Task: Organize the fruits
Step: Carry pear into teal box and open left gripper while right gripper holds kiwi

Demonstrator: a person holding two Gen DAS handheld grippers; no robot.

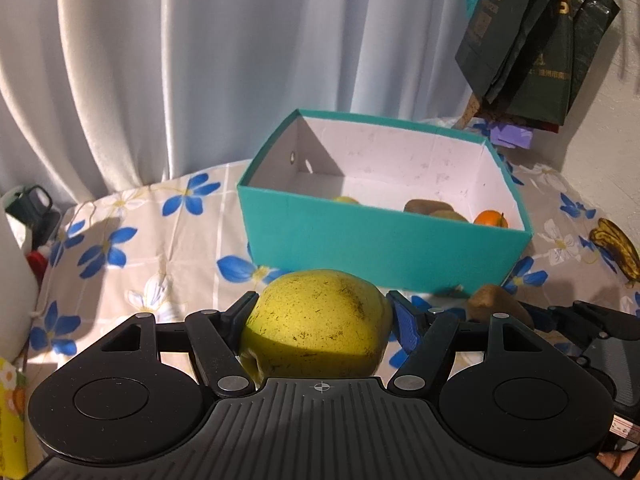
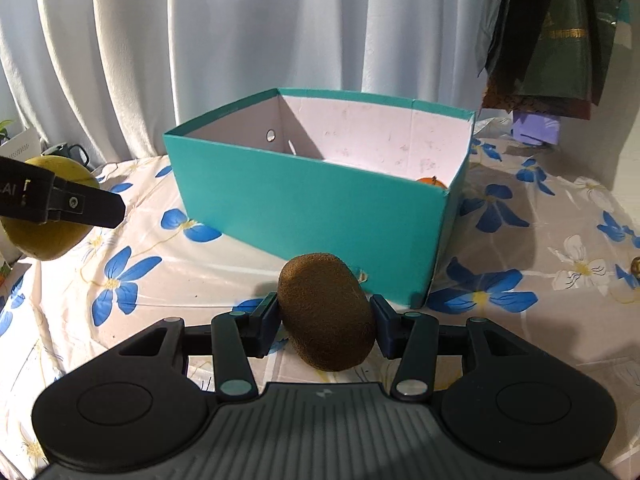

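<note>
Gripping a yellow pear (image 1: 316, 320) between its fingers, the left gripper (image 1: 320, 316) hangs before the teal box (image 1: 380, 252) on the floral-clothed table (image 1: 132, 240). The right gripper (image 2: 326, 320) clamps a kiwi (image 2: 326, 328) near that box, where an orange (image 1: 490, 218) lies.

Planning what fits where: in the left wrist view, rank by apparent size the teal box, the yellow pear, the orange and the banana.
1. teal box
2. yellow pear, enlarged by nearness to the camera
3. banana
4. orange, partly hidden behind the box wall, so its place after the banana is unsure
</note>
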